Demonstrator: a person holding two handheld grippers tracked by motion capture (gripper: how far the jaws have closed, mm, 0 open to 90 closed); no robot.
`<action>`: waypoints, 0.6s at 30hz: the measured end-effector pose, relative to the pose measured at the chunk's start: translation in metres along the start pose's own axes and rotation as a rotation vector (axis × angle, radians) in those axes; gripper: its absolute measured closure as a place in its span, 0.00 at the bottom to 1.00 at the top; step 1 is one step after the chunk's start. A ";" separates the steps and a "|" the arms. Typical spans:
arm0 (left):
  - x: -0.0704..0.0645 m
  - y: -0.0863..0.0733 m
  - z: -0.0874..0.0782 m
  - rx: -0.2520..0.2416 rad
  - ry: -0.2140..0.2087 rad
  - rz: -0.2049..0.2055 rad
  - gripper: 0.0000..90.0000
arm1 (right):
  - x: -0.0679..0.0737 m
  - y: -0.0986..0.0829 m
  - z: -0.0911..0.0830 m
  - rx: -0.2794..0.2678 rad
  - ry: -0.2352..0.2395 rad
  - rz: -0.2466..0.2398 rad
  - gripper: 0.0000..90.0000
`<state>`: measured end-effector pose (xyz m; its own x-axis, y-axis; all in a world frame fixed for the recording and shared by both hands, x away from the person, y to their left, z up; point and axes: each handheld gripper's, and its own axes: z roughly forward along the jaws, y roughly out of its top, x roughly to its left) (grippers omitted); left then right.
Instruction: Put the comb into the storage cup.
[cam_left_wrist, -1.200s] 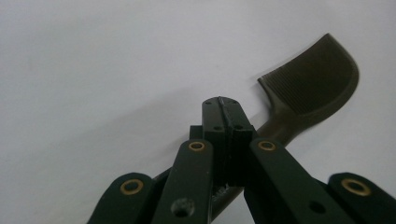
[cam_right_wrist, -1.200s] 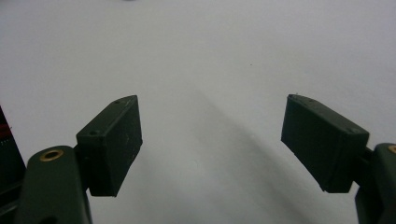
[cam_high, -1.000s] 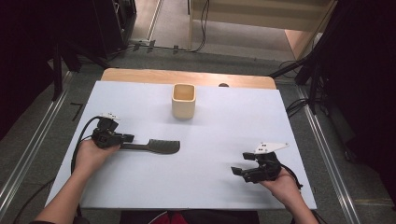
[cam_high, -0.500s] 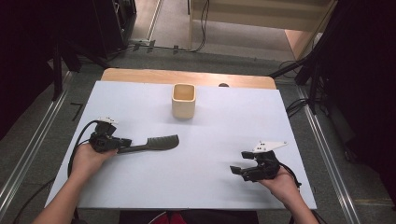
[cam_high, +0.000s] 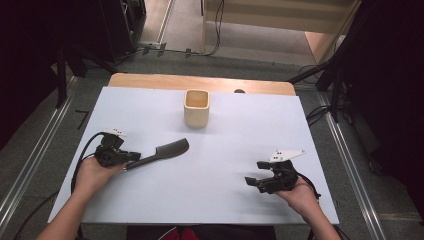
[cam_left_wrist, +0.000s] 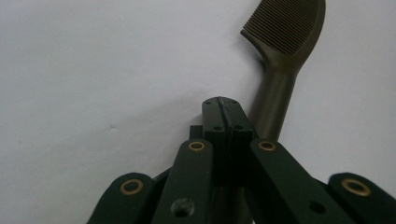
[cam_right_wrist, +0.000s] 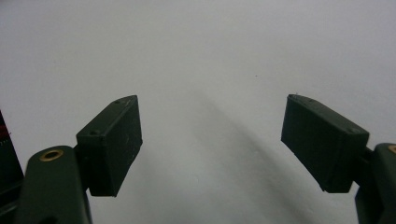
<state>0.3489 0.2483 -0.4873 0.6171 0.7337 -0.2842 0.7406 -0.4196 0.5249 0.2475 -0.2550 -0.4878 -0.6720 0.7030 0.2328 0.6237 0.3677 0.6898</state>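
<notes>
A: The comb (cam_high: 161, 151) is noted at the left of the white table (cam_high: 225, 200), held by its handle end in the left gripper (cam_high: 131, 158), whose jaws are seen pressed together in the left gripper view, the handle passing just beside and under them. The toothed head (cam_left_wrist: 287, 23) is angled up and away toward the cup (cam_high: 196, 107), which stands well apart at the far middle.

B: Step in hand?

A: A carry is judged to be under way, the comb being raised at one end. A lift and a swing toward the cup's open mouth are called for next, head tilted to clear the rim.

B: The other gripper?

A: The right gripper (cam_high: 251, 181) is recorded wide open, nothing between its jaws, low over bare table at the near right.
</notes>
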 end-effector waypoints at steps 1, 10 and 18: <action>0.000 0.000 0.000 0.005 -0.001 0.006 1.00 | 0.000 0.000 0.000 -0.001 0.000 -0.001 0.21; -0.008 -0.001 0.002 0.017 -0.012 0.026 1.00 | 0.000 0.000 0.000 0.002 0.000 -0.002 0.21; -0.010 -0.001 0.003 0.023 -0.023 0.026 1.00 | 0.000 0.000 0.000 0.002 0.000 -0.002 0.21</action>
<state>0.3426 0.2398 -0.4873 0.6422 0.7097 -0.2895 0.7298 -0.4508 0.5140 0.2475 -0.2548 -0.4878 -0.6731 0.7024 0.2315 0.6233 0.3704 0.6886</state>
